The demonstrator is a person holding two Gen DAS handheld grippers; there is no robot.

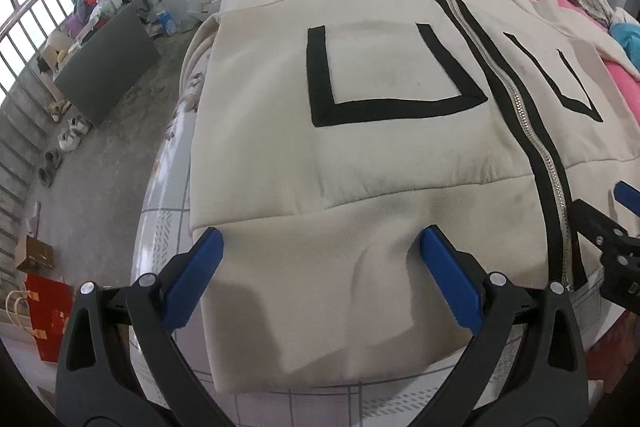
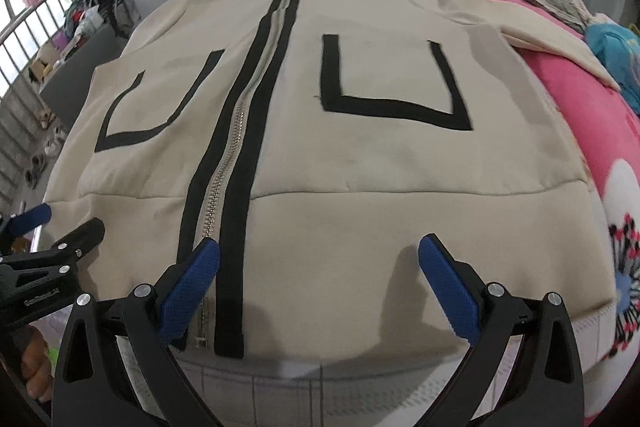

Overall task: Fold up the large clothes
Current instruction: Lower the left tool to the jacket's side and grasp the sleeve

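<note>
A cream zip-up jacket (image 1: 380, 163) with black pocket outlines and a black-edged metal zipper lies flat, front up, on the bed, hem toward me. It fills the right wrist view (image 2: 360, 155) too. My left gripper (image 1: 320, 239) is open above the hem's left half, holding nothing. My right gripper (image 2: 318, 251) is open above the hem's right half, just right of the zipper (image 2: 224, 187), also empty. Each gripper shows at the edge of the other's view. The jacket's right sleeve (image 2: 540, 35) lies out over a pink blanket.
A pink flowered blanket (image 2: 624, 155) lies right of the jacket. The bed's checked sheet (image 1: 168, 227) shows at the near and left edges. Left of the bed are a concrete floor, shoes (image 1: 70, 135), a dark board (image 1: 106, 63), a red bag (image 1: 48, 311) and a railing.
</note>
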